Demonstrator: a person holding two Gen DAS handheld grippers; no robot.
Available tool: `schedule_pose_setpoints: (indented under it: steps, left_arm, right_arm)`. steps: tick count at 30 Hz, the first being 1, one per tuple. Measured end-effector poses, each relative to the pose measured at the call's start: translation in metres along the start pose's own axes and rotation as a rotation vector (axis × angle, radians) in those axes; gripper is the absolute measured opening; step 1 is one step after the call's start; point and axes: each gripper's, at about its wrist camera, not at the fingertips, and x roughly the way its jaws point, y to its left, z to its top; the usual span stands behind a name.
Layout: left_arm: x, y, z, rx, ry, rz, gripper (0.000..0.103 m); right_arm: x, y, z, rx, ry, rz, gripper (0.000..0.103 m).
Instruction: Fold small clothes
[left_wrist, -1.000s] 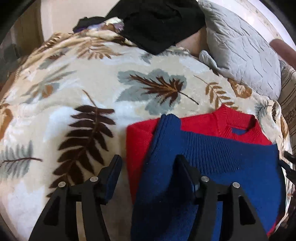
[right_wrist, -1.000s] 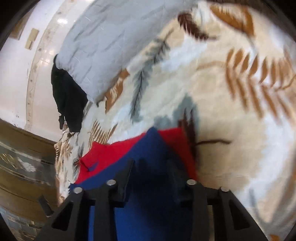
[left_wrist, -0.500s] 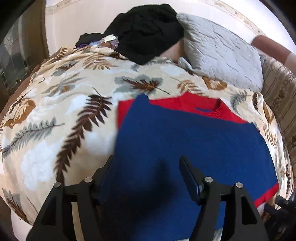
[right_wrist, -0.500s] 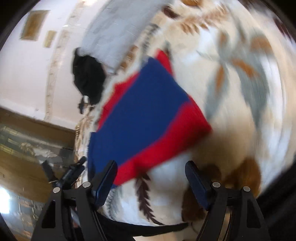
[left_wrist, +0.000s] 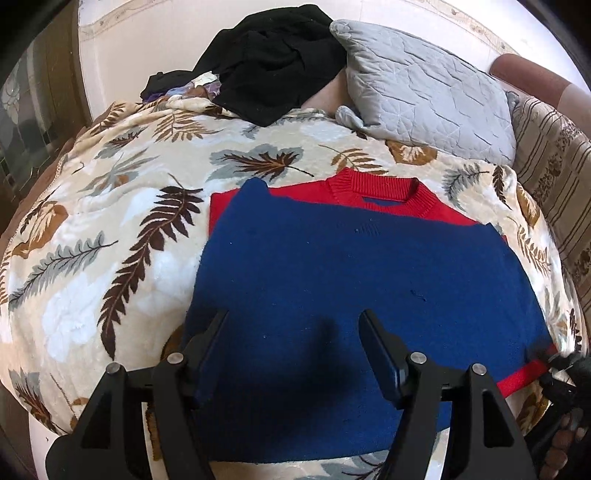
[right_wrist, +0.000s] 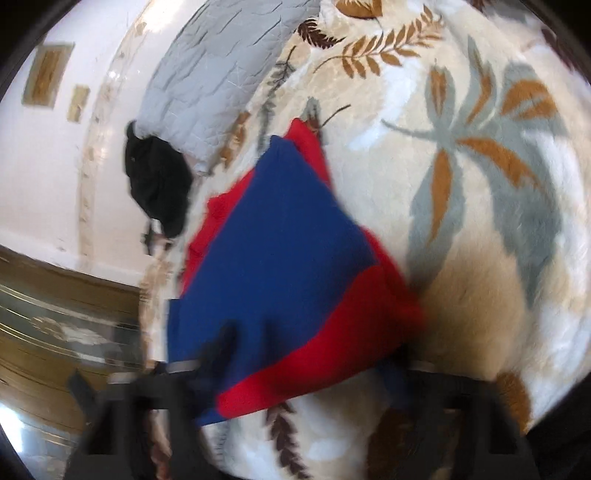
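A small blue sweater with a red collar, red shoulders and a red hem lies folded flat on the leaf-patterned blanket. My left gripper hangs open just above its near edge, with only blue knit showing between the fingers. In the left wrist view my right gripper sits at the sweater's near right corner, on the red hem. The right wrist view is blurred: the sweater reaches into my right gripper, and the red hem drapes over its jaws, which have closed on it.
A grey quilted pillow and a heap of black clothes lie at the far end of the bed by the white wall. A striped cushion lines the right side. The bed edge drops off at the left.
Both grippers drew back from the sweater's far part toward its near edge. The right gripper went from open beside the hem to closed on the red hem corner.
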Motion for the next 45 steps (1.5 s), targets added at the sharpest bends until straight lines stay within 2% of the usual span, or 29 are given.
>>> schedule_pose_setpoints:
  steps: [4, 6, 7, 8, 10, 12, 15, 17, 20, 21, 23, 24, 25, 27, 29, 31, 33, 36, 38, 39, 40, 41, 45]
  left_arm:
    - [0.002, -0.001, 0.000, 0.004, -0.001, 0.009, 0.071]
    - [0.002, 0.001, 0.002, -0.007, -0.012, 0.009, 0.071]
    - [0.003, 0.002, 0.003, -0.010, -0.016, 0.009, 0.071]
    - [0.006, 0.003, 0.004, -0.010, -0.016, 0.010, 0.071]
    - [0.014, 0.001, 0.007, -0.005, -0.009, 0.012, 0.071]
    - [0.025, -0.002, 0.009, -0.003, 0.005, 0.012, 0.071]
    - [0.040, -0.009, 0.010, 0.013, 0.014, 0.020, 0.071]
    - [0.046, -0.011, 0.009, 0.027, 0.012, 0.029, 0.074]
    - [0.048, -0.013, 0.007, 0.045, 0.002, 0.030, 0.078]
    - [0.048, -0.013, 0.007, 0.053, 0.002, 0.030, 0.079]
    - [0.049, -0.014, 0.006, 0.063, 0.004, 0.031, 0.080]
    - [0.050, -0.014, 0.006, 0.066, 0.001, 0.030, 0.081]
    - [0.051, -0.013, 0.005, 0.068, -0.001, 0.032, 0.081]
    - [0.052, -0.014, 0.005, 0.072, -0.003, 0.036, 0.082]
    - [0.050, -0.014, 0.004, 0.074, -0.001, 0.033, 0.082]
    - [0.049, -0.013, 0.004, 0.074, 0.001, 0.027, 0.082]
    - [0.050, -0.014, 0.004, 0.077, 0.005, 0.030, 0.082]
    - [0.048, -0.013, 0.004, 0.084, 0.013, 0.030, 0.082]
    - [0.044, -0.011, 0.004, 0.073, 0.017, 0.020, 0.082]
    - [0.043, -0.010, 0.005, 0.067, 0.019, 0.017, 0.082]
    - [0.038, -0.009, 0.005, 0.056, 0.015, 0.010, 0.082]
    - [0.030, -0.006, 0.005, 0.044, 0.001, -0.002, 0.082]
    - [-0.005, 0.017, -0.006, 0.025, -0.066, -0.012, 0.082]
  right_arm:
    - [-0.008, 0.013, -0.007, -0.098, -0.019, -0.103, 0.010]
    - [-0.013, 0.008, -0.009, -0.092, -0.014, -0.102, 0.015]
    - [-0.017, 0.001, -0.009, -0.074, -0.004, -0.092, 0.027]
    - [-0.024, -0.006, -0.009, -0.062, -0.003, -0.075, 0.035]
    - [-0.044, -0.012, -0.009, -0.052, -0.045, -0.065, 0.071]
    - [-0.061, -0.006, 0.001, -0.088, -0.107, -0.042, 0.072]
    - [-0.055, 0.012, 0.033, -0.164, -0.098, 0.004, 0.077]
    - [-0.030, 0.022, 0.061, -0.207, -0.045, 0.022, 0.077]
    - [0.028, 0.028, 0.103, -0.266, 0.060, -0.059, 0.077]
    - [0.043, 0.028, 0.109, -0.261, 0.106, -0.059, 0.078]
    - [0.058, 0.042, 0.114, -0.316, 0.126, -0.059, 0.077]
    - [0.061, 0.052, 0.111, -0.363, 0.151, -0.066, 0.050]
    - [0.064, 0.061, 0.107, -0.407, 0.161, -0.121, 0.021]
    - [0.056, 0.071, 0.106, -0.424, 0.125, -0.151, 0.018]
    - [0.038, 0.080, 0.104, -0.421, 0.056, -0.138, 0.017]
    - [0.038, 0.086, 0.097, -0.459, 0.027, -0.180, 0.017]
    - [0.063, 0.074, 0.094, -0.473, 0.079, -0.244, 0.018]
    - [0.057, 0.059, 0.103, -0.373, 0.064, -0.162, 0.026]
    - [0.048, 0.058, 0.105, -0.353, 0.059, -0.146, 0.032]
    - [0.043, 0.059, 0.104, -0.360, 0.050, -0.145, 0.045]
    - [0.041, 0.061, 0.100, -0.362, 0.040, -0.142, 0.076]
    - [0.033, 0.062, 0.097, -0.358, 0.012, -0.127, 0.085]
    - [0.016, 0.059, 0.083, -0.335, -0.005, -0.078, 0.087]
